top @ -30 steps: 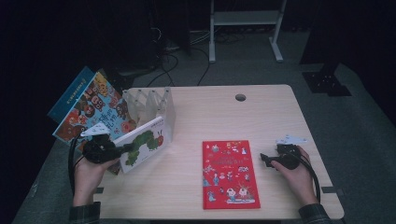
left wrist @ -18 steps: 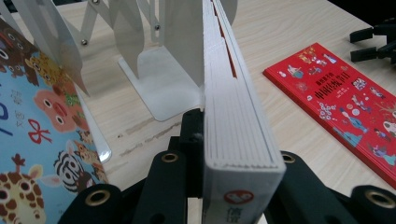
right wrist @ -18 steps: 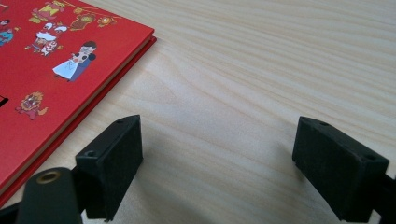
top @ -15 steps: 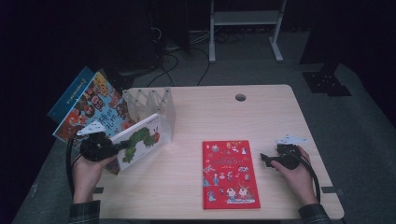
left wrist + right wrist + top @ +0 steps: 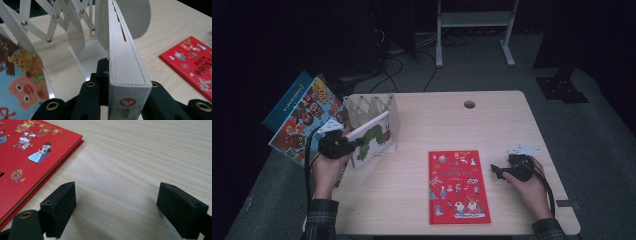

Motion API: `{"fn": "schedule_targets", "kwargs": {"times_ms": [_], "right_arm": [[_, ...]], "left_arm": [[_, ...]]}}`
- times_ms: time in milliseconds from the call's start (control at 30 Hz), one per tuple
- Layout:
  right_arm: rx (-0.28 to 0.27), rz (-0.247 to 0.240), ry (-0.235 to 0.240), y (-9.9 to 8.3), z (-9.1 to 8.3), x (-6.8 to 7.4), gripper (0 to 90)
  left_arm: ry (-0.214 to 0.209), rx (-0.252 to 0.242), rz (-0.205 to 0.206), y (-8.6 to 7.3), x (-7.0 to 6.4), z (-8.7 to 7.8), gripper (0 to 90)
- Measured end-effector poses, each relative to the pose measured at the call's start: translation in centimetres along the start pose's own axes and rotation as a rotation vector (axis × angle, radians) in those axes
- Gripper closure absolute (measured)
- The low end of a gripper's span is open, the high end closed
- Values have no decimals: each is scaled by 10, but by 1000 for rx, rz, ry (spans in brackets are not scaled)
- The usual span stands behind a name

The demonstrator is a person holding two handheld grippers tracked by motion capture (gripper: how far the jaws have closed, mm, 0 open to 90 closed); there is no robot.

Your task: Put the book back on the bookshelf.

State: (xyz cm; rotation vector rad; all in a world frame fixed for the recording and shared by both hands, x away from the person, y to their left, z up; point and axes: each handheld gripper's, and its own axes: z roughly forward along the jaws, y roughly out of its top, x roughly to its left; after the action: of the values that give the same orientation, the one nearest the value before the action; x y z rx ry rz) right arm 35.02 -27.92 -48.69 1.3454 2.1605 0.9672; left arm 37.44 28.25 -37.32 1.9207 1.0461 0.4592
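Note:
My left gripper (image 5: 353,145) is shut on the spine end of a white caterpillar book (image 5: 373,137), held on edge and tilted up at the white accordion book rack (image 5: 371,107). In the left gripper view the book's thick page edge (image 5: 125,62) runs away from the jaws toward the rack's dividers (image 5: 75,37). A red picture book (image 5: 457,185) lies flat on the table in the middle front; its corner (image 5: 30,152) lies left of my right gripper (image 5: 116,205). The right gripper (image 5: 495,171) rests open on bare wood, just right of the red book.
Colourful animal books (image 5: 304,117) lean at the rack's left, over the table's left edge; one cover (image 5: 20,75) shows beside the left jaws. A cable hole (image 5: 469,104) sits near the far edge of the wooden table (image 5: 492,125). A metal stand (image 5: 472,20) rises behind.
The left gripper has carried the caterpillar book up and toward the rack, tipping it more upright into the rack's right end. The right gripper has stayed still.

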Motion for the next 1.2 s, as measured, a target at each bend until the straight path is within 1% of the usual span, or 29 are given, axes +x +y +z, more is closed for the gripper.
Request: {"fn": "schedule_targets", "kwargs": {"times_ms": [200, 233, 367, 433, 567, 667, 833, 967, 1033, 1100, 1167, 1200], "right_arm": [[0, -1, 0, 0, 0, 0, 147], [0, 0, 0, 0, 0, 0, 146], [0, -1, 0, 0, 0, 0, 146], [0, -1, 0, 0, 0, 0, 146], [0, -1, 0, 0, 0, 0, 146], [0, -1, 0, 0, 0, 0, 146], [0, 0, 0, 0, 0, 0, 146], [0, 0, 0, 0, 0, 0, 146], [0, -1, 0, 0, 0, 0, 146], [0, 0, 0, 0, 0, 0, 146], [0, -1, 0, 0, 0, 0, 146], [0, -1, 1, 0, 0, 0, 146]], "left_arm": [[22, -20, -1, 4, 0, 17, 756], [25, -26, -9, 5, -1, 19, 756], [53, -36, -8, 7, -2, 30, 756], [62, -46, -19, 8, -2, 35, 756], [79, -57, -25, 9, -4, 43, 756], [86, -54, -39, 7, -4, 50, 755], [86, -64, -53, 6, -6, 56, 754], [92, -59, -54, 6, -10, 61, 750], [84, -50, -59, 6, -12, 63, 743], [81, -40, -50, 6, -16, 66, 731], [79, -37, -56, 5, -20, 69, 719], [78, -34, -52, 5, -22, 70, 711]]}}
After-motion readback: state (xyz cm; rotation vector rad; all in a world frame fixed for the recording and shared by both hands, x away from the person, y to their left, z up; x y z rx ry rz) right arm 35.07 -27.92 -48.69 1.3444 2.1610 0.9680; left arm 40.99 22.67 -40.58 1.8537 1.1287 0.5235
